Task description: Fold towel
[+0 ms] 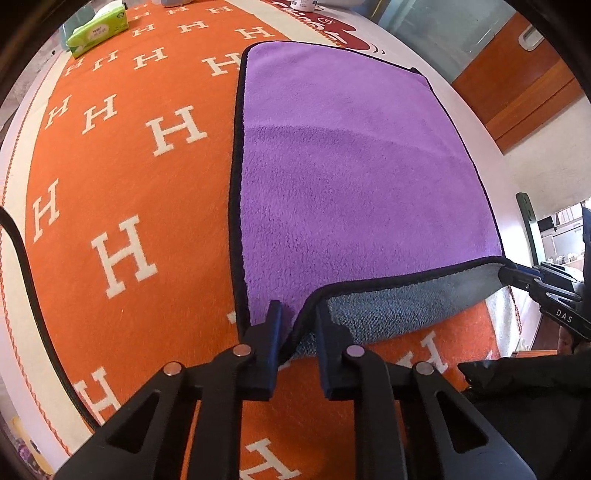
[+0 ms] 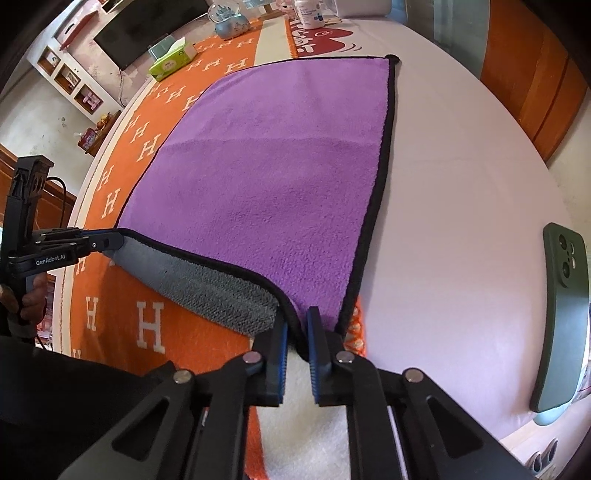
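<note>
A purple towel (image 1: pixel 343 177) with black trim and a grey underside (image 1: pixel 399 302) lies on an orange cloth with white H letters (image 1: pixel 122 177). Its near edge is lifted off the cloth. My left gripper (image 1: pixel 297 325) is shut on the towel's near left corner. My right gripper (image 2: pixel 297 328) is shut on the near right corner. The towel (image 2: pixel 273 184) spreads flat beyond the lifted edge. The right gripper shows in the left wrist view (image 1: pixel 517 277), and the left gripper shows in the right wrist view (image 2: pixel 110 240), each pinching its corner.
A green tissue box (image 1: pixel 98 33) sits at the far left of the cloth. A dark green phone (image 2: pixel 561 325) lies on the white tabletop (image 2: pixel 461 184) to the right. A bottle (image 2: pixel 308 13) and a snow globe (image 2: pixel 229 20) stand at the far edge.
</note>
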The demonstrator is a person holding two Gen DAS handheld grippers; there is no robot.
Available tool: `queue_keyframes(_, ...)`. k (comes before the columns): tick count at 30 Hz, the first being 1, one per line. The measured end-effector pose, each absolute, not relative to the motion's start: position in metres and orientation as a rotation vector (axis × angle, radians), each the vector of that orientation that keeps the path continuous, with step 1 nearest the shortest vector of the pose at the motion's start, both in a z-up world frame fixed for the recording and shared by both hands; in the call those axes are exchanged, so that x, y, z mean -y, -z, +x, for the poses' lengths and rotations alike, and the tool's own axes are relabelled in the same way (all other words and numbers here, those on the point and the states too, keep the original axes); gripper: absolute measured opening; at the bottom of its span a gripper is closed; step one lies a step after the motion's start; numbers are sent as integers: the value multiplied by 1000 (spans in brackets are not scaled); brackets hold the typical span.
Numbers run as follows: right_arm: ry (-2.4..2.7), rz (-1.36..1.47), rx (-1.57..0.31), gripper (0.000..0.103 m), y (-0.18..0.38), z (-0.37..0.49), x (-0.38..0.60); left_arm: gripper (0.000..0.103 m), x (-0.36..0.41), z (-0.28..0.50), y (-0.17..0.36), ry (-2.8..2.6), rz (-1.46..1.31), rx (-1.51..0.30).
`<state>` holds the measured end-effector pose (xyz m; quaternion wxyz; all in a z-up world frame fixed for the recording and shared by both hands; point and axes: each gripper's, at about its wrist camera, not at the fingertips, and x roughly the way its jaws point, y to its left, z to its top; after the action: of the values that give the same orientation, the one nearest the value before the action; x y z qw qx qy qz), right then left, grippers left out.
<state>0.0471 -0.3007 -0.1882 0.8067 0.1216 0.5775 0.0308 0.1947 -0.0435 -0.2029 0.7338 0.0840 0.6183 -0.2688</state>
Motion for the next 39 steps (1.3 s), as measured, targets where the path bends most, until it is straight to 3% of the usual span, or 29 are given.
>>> queue_keyframes(20, -16, 199, -1174, 4, 178, 43, 291, 8, 56, 185, 189, 510, 241, -1331)
queue_keyframes(39, -10, 166, -1004, 4, 109, 77, 307, 7, 76, 214, 116, 526, 317, -1200)
